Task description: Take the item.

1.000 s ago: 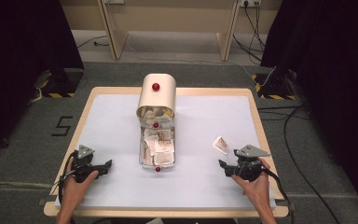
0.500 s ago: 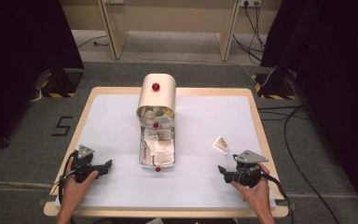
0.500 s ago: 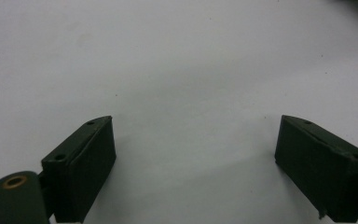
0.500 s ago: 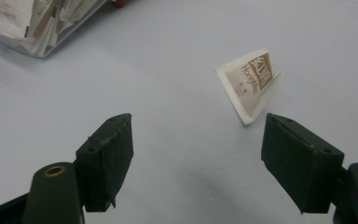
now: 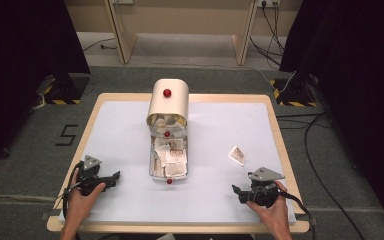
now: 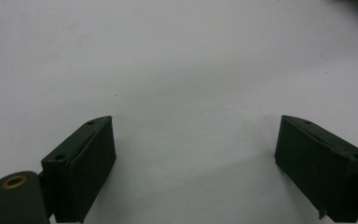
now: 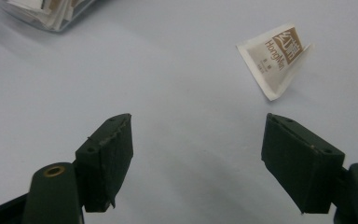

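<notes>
Dark curtains flank a grey carpeted floor, and at the centre of the high view we see a wood-edged desk with a pale white top [image 5: 130,130]. On it, just above the middle of the frame, stands a cream-coloured roll-top metal box with a red knob [image 5: 168,100], and a clear tray of paper sachets [image 5: 169,159] runs from its mouth down toward the lower middle. One small white-and-brown paper sachet [image 5: 236,155] lies alone on the desk at centre right, well apart from the tray; in the right gripper view it sits at the upper right [image 7: 275,58], ahead of and beyond the right-hand jaw.

Our right hand-held gripper [image 5: 242,193] rests low at the lower right of the high view, its jaws spread wide with nothing between them [image 7: 198,156]. Our left hand-held gripper [image 5: 111,178], at the lower left, is likewise spread over bare desk [image 6: 193,161].

We judge that a sachet has been set out and both hands sit at rest between steps. Should the next move be another sachet, we must carry the right hand-held gripper toward the tray, lower it over a single packet and pinch only one edge.
</notes>
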### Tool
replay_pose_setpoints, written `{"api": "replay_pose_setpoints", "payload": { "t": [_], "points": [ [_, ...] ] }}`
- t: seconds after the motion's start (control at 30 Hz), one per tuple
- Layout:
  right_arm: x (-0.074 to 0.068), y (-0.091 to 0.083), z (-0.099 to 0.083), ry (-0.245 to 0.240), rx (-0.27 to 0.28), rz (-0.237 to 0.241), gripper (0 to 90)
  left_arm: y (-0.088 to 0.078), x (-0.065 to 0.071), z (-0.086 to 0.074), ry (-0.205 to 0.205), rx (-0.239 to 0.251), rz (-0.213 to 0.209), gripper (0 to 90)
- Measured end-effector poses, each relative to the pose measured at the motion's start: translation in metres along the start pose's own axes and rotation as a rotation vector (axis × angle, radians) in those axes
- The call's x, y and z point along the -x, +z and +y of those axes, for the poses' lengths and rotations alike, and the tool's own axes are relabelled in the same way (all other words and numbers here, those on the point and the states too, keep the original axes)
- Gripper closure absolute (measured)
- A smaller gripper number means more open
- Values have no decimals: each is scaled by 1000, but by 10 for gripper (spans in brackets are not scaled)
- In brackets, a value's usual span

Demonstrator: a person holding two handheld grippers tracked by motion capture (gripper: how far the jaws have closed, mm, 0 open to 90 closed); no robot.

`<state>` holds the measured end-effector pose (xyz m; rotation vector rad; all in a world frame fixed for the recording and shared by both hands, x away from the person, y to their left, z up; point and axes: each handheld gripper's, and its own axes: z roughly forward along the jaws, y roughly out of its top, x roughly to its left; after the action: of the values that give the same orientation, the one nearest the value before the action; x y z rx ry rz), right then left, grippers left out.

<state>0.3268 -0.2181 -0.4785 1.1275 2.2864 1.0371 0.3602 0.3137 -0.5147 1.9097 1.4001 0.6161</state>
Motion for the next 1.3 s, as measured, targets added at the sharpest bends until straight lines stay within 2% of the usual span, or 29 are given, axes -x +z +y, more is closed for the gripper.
{"api": "replay_pose_setpoints", "payload": {
  "t": [0.17, 0.27, 0.47, 0.63, 0.77, 0.83, 0.87, 1.13, 1.3],
  "points": [
    [3, -1, -8, 29, -15, 14, 254, 0, 0, 0, 0, 0, 0, 114],
    [2, -3, -11, 18, -23, 5, 253, 0, 0, 0, 0, 0, 0, 114],
    [5, -4, -19, 47, -38, 28, 258, 0, 0, 0, 0, 0, 0, 114],
    [5, -3, -22, 39, -68, 26, 246, 0, 0, 0, 0, 0, 0, 114],
    [3, 0, -24, 15, -100, 31, 236, 0, 0, 0, 0, 0, 0, 114],
    [2, 0, -25, 5, -97, 28, 228, 0, 0, 0, 0, 0, 0, 114],
    [1, 0, -26, -15, -92, 27, 223, 0, 0, 0, 0, 0, 0, 114],
    [2, 0, -32, -24, -51, 42, 207, 0, 0, 0, 1, 0, 0, 114],
    [2, 0, -32, -24, -52, 42, 207, 0, 0, 0, 0, 0, 0, 114]
  ]
}}
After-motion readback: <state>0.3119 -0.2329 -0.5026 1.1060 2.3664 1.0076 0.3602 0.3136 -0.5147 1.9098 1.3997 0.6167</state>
